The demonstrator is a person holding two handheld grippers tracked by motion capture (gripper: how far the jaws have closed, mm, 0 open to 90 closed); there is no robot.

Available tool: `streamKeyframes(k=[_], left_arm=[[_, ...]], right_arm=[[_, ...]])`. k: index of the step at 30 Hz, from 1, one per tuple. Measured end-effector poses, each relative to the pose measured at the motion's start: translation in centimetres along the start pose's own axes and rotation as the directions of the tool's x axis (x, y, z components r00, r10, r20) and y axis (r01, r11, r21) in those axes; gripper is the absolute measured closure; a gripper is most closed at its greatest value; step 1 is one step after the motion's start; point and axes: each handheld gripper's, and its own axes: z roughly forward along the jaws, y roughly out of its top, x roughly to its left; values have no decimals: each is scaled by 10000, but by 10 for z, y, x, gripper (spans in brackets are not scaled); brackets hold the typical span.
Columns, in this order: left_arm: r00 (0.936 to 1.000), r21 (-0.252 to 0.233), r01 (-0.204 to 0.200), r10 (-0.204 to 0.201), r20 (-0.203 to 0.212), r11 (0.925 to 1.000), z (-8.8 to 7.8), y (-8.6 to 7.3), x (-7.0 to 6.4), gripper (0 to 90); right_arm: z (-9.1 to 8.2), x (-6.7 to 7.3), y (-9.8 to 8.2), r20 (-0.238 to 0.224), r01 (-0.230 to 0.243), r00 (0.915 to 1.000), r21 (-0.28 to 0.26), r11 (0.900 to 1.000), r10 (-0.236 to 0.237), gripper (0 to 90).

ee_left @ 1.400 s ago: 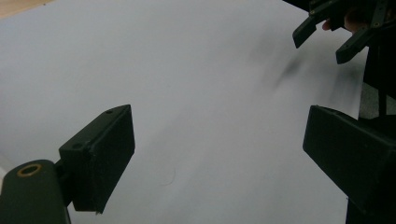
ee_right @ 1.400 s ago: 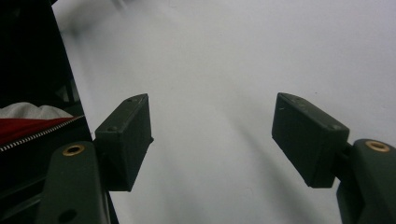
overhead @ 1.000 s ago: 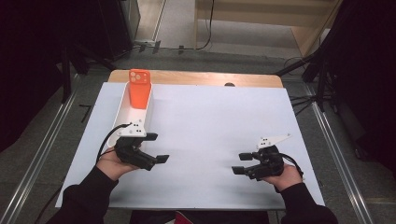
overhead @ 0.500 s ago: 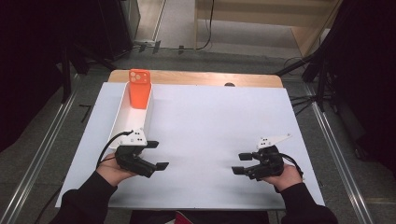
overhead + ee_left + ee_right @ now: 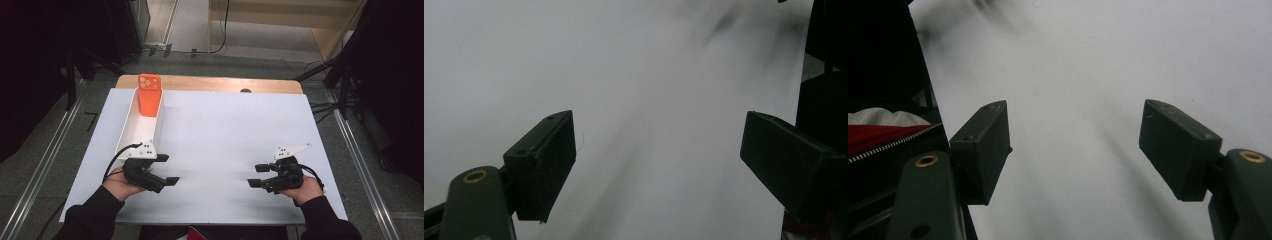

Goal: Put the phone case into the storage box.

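One orange phone [image 5: 149, 96] stands upright at the far end of a white tray [image 5: 131, 135], upper left of the high view, leaning against the tray's end wall. The tray is long and narrow and lies on a white sheet [image 5: 225, 130] covering the table [image 5: 210, 83], whose wooden edge shows along the top of the sheet.

The left gripper [image 5: 166, 169] sits in the lower left of the high view, just below the tray's near end and well apart from the phone. Its jaws have just been closing a little, yet they stand apart with nothing between them; the left gripper view shows only bare sheet between the two black pads [image 5: 544, 162]. The right gripper [image 5: 257, 175] rests in the lower right of the high view, well apart from tray and phone. Its jaws are also released and grasp nothing.

Judged step: both grippers idle at the near edge with the phone seated in the tray, so this reads either as a start or as a finished placement; the frames do not settle which.

Next move, if the phone is to be handled: the left gripper is the nearer. It would need to travel up along the tray, keep its jaws wide, and close across the phone's thin sides without tipping it.
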Motion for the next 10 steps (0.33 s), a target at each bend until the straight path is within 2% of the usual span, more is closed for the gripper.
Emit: streamKeyframes(k=[10], left_arm=[[10000, -10, -5, 5, 11, 10000, 0, 0, 0, 150]], right_arm=[[1, 0, 0, -55, 79, 10000, 12, 10000, -79, 276]])
